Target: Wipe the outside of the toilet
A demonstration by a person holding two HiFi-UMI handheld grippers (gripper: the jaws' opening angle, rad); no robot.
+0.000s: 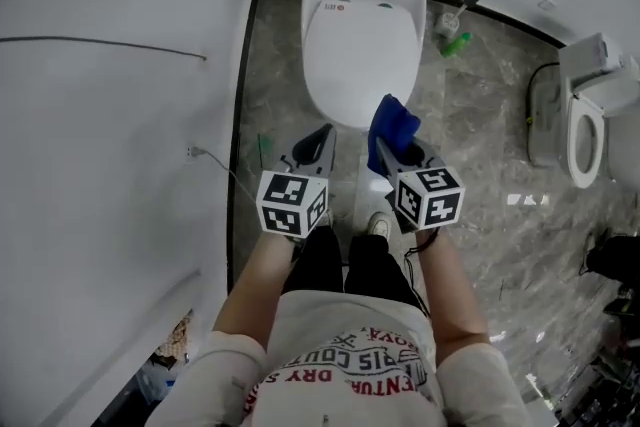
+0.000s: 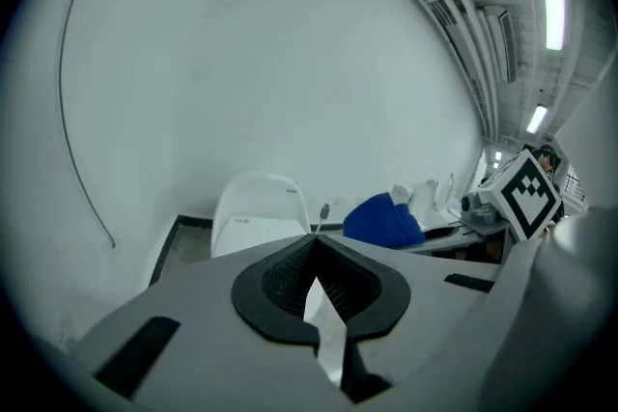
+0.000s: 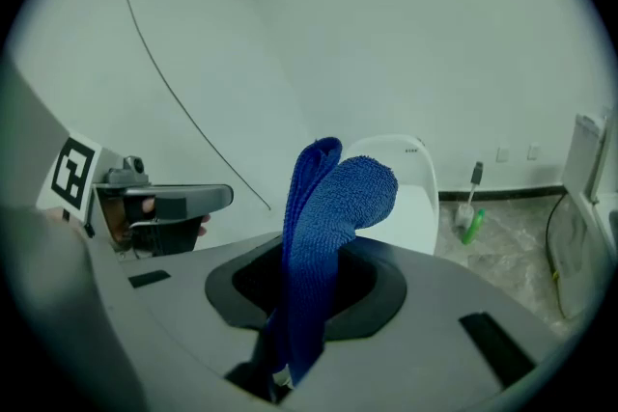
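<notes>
The white toilet (image 1: 360, 35) stands against the back wall with its lid down. My right gripper (image 1: 383, 155) is shut on a blue cloth (image 1: 393, 123), which sticks up over the toilet's front rim on the right side. In the right gripper view the blue cloth (image 3: 333, 207) rises folded from between the jaws, with the toilet (image 3: 410, 198) behind it. My left gripper (image 1: 322, 137) hovers beside it near the toilet's front, shut and holding nothing. Its own view shows the pads meeting at the tip (image 2: 314, 241), with the toilet (image 2: 256, 212) ahead.
A toilet brush (image 1: 455, 15) and a green bottle (image 1: 457, 43) sit on the marble floor right of the toilet. A second toilet (image 1: 590, 130) stands at the far right. A white wall with a thin cable (image 1: 100, 42) fills the left. The person's feet (image 1: 378, 227) are just below the grippers.
</notes>
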